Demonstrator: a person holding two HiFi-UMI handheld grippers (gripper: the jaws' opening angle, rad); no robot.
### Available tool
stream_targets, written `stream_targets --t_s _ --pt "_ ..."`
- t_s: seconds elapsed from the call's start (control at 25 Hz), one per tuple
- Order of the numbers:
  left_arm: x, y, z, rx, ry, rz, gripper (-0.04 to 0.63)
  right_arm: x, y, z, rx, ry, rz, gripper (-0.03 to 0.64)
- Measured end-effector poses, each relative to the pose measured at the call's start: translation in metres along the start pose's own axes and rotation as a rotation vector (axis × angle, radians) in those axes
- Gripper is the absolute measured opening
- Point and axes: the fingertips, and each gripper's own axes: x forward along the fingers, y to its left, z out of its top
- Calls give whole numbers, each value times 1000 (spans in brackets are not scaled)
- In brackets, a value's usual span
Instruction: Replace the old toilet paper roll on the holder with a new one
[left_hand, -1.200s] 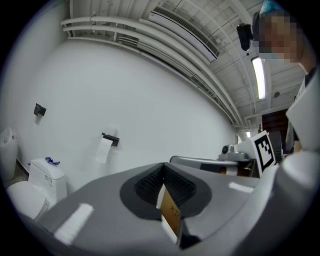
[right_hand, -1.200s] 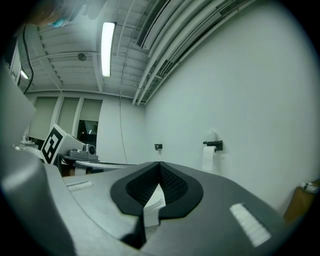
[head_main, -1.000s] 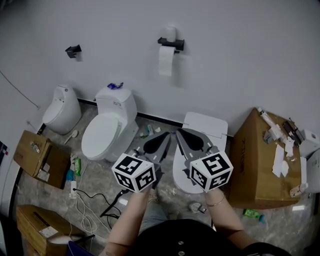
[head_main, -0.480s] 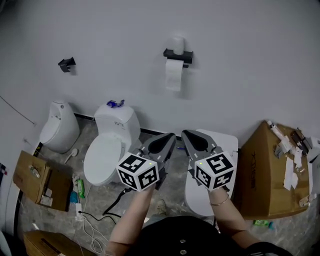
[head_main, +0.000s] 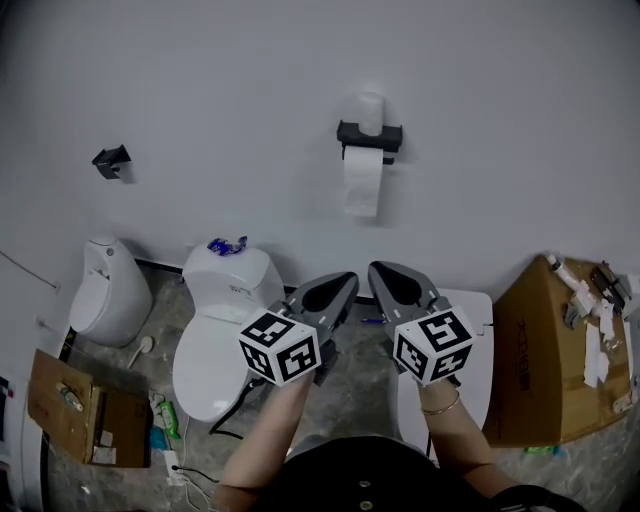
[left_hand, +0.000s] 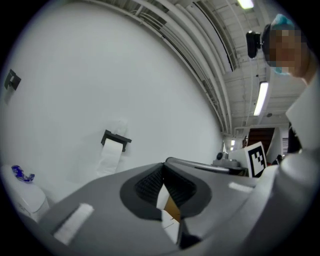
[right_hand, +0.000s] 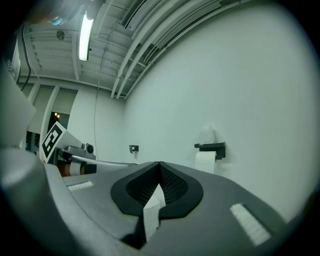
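A black wall holder (head_main: 370, 135) carries a toilet paper roll (head_main: 362, 180) with a sheet hanging down. A pale, roll-like shape (head_main: 371, 112) stands on top of the holder. My left gripper (head_main: 340, 284) and right gripper (head_main: 386, 274) are held side by side, level, pointing at the wall below the holder and well short of it. Both are shut with nothing between the jaws. The left gripper view has the holder (left_hand: 116, 138) to the left, above the closed jaws of the left gripper (left_hand: 164, 165). In the right gripper view the holder (right_hand: 211, 146) is right of the right gripper (right_hand: 159, 164).
A white toilet (head_main: 225, 320) with a blue thing (head_main: 227, 245) on its tank stands at the left, a smaller white fixture (head_main: 105, 290) beyond it. Another toilet lid (head_main: 470, 350) lies below my right gripper. Cardboard boxes (head_main: 545, 350) (head_main: 75, 410) flank the floor. A second black bracket (head_main: 110, 158) is on the wall.
Both grippers have moved together toward the wall, staying shut. The holder and roll now sit lower and larger in the head view; the toilets have slid down and left.
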Motion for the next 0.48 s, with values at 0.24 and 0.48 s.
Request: stream_targets --t_s 0.24,0.48 --pt "17 24 1 -9 25 -47 -3 15 -18 -4 27 -15 -68 2" --pt "40 44 -11 -71 31 -71 -3 31 -41 -23 27 28 -95 2"
